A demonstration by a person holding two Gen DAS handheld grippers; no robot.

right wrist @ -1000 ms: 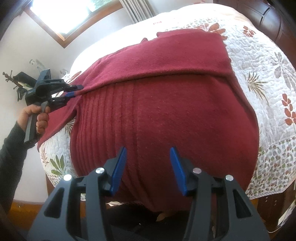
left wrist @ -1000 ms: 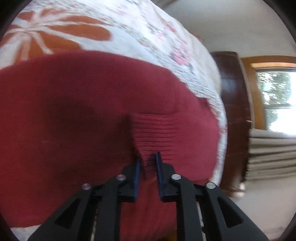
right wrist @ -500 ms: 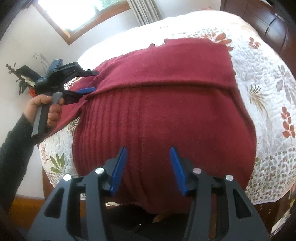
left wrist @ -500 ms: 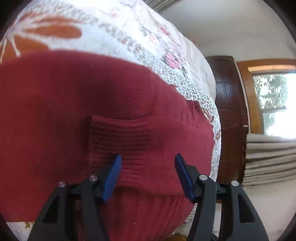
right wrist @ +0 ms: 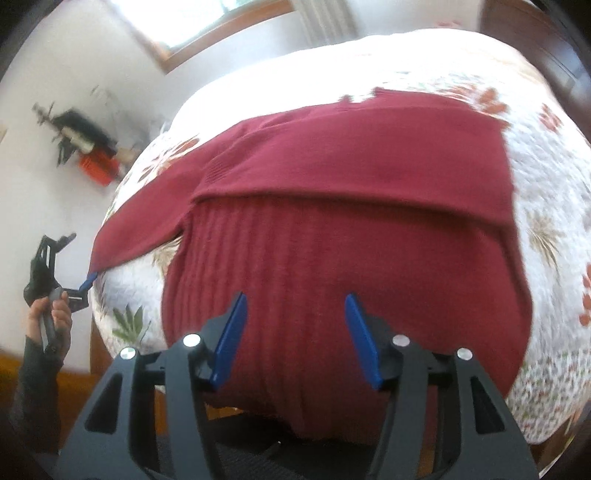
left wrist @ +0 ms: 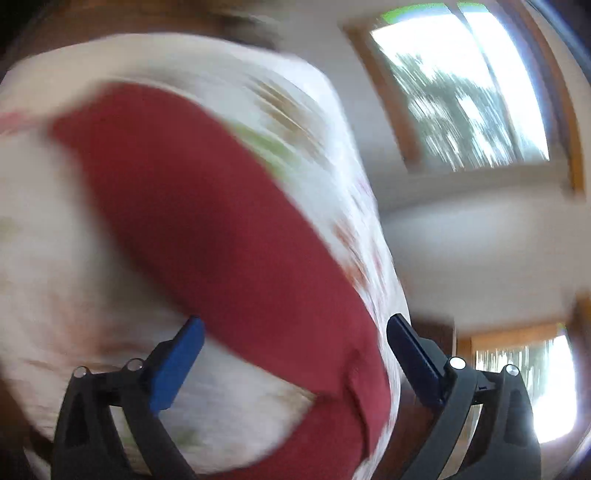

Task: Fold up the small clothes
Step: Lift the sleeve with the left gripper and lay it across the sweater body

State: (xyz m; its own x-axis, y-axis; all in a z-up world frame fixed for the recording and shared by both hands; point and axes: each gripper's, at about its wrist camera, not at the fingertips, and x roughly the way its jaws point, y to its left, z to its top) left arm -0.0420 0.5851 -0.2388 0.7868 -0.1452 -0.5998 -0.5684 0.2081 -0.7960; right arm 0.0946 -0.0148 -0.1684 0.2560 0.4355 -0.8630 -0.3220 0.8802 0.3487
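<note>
I see white walls (right wrist: 110, 122), two wood-framed windows (left wrist: 461, 96) blown out with daylight and green blur outside, a bed under a white floral quilt (right wrist: 546, 192), dark wooden bed frame (right wrist: 517, 26), pale pleated curtain (right wrist: 325, 18), orange-brown floor (right wrist: 77, 384).

A bed (right wrist: 546, 192) carries everything here, covered by a white quilt printed with leaves and flowers. Spread flat across it lies a dark red knitted sweater (right wrist: 351, 229), one sleeve folded over its body.
</note>
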